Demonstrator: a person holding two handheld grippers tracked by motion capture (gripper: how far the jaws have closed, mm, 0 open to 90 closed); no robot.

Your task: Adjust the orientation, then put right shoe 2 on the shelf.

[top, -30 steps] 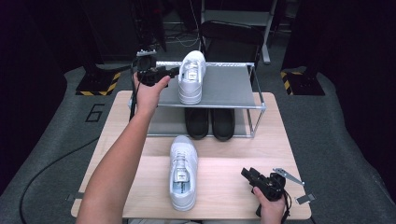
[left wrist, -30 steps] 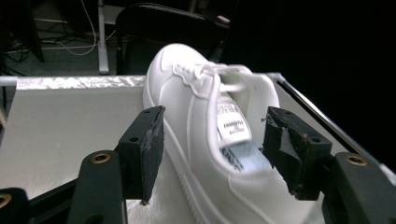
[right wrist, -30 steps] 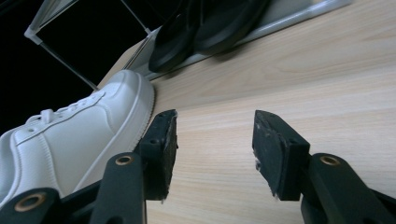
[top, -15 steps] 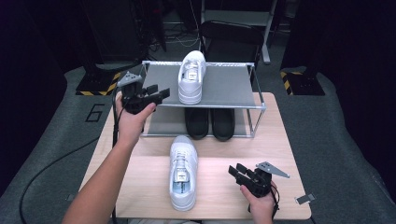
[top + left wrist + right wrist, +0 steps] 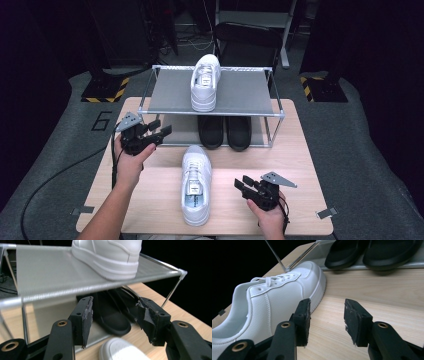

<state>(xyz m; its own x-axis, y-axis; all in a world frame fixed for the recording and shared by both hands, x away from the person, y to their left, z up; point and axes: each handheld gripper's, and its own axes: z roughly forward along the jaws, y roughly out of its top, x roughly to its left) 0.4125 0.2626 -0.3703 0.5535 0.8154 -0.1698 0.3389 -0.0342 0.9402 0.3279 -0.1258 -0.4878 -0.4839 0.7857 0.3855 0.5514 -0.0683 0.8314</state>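
Wooden table point(image 5: 300, 165), white sneaker point(image 5: 196, 182) just left of right tool point(image 5: 248, 186), both tools spread, left tool point(image 5: 159, 128) empty, narrowing.

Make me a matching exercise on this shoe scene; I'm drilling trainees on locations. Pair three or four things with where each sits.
Things:
1. white shoe on the rack
2. white shoe on the table
3. black slippers
4. right gripper

Places:
A. lower level of the rack, under the top shelf
B. wooden table top, between the two hands
C. grey top shelf
D. near the table's front edge, jaws empty

Pairs: 1-C, 2-B, 3-A, 4-D
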